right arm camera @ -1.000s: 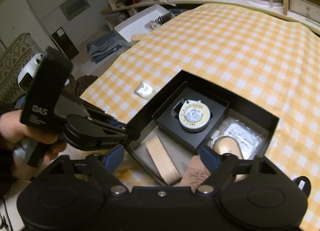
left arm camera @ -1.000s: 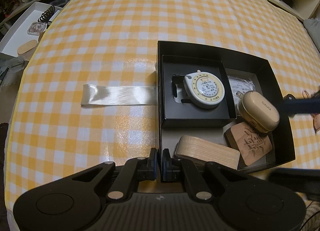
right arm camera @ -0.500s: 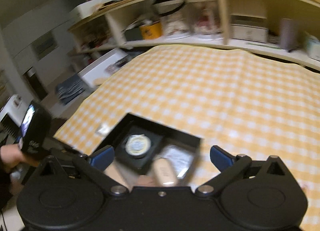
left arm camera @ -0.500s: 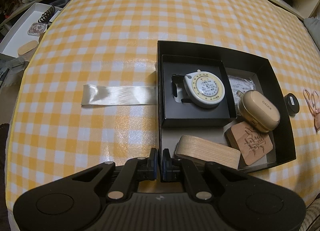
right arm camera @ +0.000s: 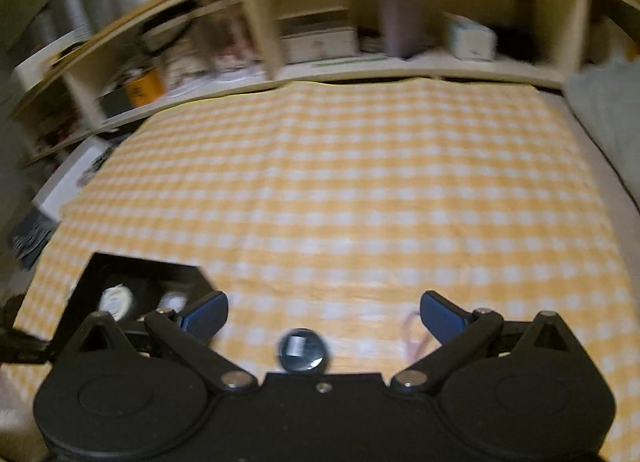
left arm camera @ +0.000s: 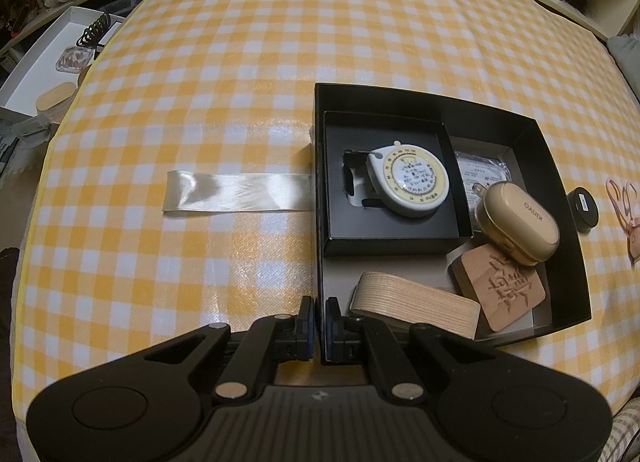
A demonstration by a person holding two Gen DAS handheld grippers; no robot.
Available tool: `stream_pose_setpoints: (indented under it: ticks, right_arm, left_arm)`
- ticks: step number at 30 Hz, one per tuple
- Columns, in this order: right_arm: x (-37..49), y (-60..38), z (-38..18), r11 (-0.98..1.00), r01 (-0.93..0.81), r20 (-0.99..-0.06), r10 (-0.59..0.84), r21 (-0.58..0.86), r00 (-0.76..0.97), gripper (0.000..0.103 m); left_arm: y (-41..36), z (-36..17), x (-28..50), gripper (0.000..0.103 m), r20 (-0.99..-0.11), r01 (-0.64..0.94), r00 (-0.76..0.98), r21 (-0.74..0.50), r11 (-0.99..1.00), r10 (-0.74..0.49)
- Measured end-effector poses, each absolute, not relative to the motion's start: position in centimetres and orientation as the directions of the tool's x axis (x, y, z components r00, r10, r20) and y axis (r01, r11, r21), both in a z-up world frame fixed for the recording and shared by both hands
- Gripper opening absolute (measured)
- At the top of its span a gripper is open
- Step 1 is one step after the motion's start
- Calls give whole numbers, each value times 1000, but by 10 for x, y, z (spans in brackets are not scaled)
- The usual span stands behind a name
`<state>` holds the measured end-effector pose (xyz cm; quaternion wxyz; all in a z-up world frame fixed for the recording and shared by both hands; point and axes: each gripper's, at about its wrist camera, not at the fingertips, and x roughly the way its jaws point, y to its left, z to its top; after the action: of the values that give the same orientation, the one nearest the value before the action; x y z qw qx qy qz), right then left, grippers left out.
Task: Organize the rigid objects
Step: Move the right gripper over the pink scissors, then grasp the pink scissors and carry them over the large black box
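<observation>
- Small round black disc (right arm camera: 302,350) lies on the checked worktop (right arm camera: 360,182) between the right gripper (right arm camera: 323,312) fingers, untouched.
- Right fingers spread wide, empty.
- Left gripper (left arm camera: 319,320) fingers pinch the black box (left arm camera: 318,166) wall.

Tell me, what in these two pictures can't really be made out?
- Plastic packet, left wrist view: half hidden behind the gold case; print too small.
- Pink item, same view: cut off by the edge.
- Black box, right wrist view: contents blurred, partly hidden by the right gripper.
- Shelf items: blurred.
</observation>
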<state>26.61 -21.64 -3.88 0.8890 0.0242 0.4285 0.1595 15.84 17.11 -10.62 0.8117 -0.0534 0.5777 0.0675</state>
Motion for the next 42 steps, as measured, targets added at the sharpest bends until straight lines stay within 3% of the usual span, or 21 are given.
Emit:
stream_pose_setpoints:
  ticks: [8,13,15,21,28,32,42]
  right_arm:
    - [285,-240,-68,994,-80,-843,111,80,527,103]
    - [291,-247,-79,996,-59,-879,80,59,470,101]
    - [292,-248,-87,996,-54,-896,83,66,436,81]
    - [289,-244,-121,996,-92,-945,49,20,322,56]
    - [289,-234,-141,993,-116,-960,9,-24,280,48]
    - [290,-228,-147,992,-116,-959,-15,-50,283,30]
    - [294,-213,-144,992,-120,-934,20,-24,357,29]
  left_arm:
    - [171,-106,158,6,-945,-171,323,-8,985,48]
    - [170,-106,158,6,-945,-171,323,-8,985,49]
    - [170,-106,158,6,-945,-171,323,-8,985,48]
    - [170,-106,158,6,-945,-171,323,-7,985,49]
    - [170,-106,158,6,-945,-171,323,-7,985,49]
    - [169,-106,158,6,-945,-172,323,-8,985,49]
    - [170,-105,159,6,-946,-172,321,-7,985,49]
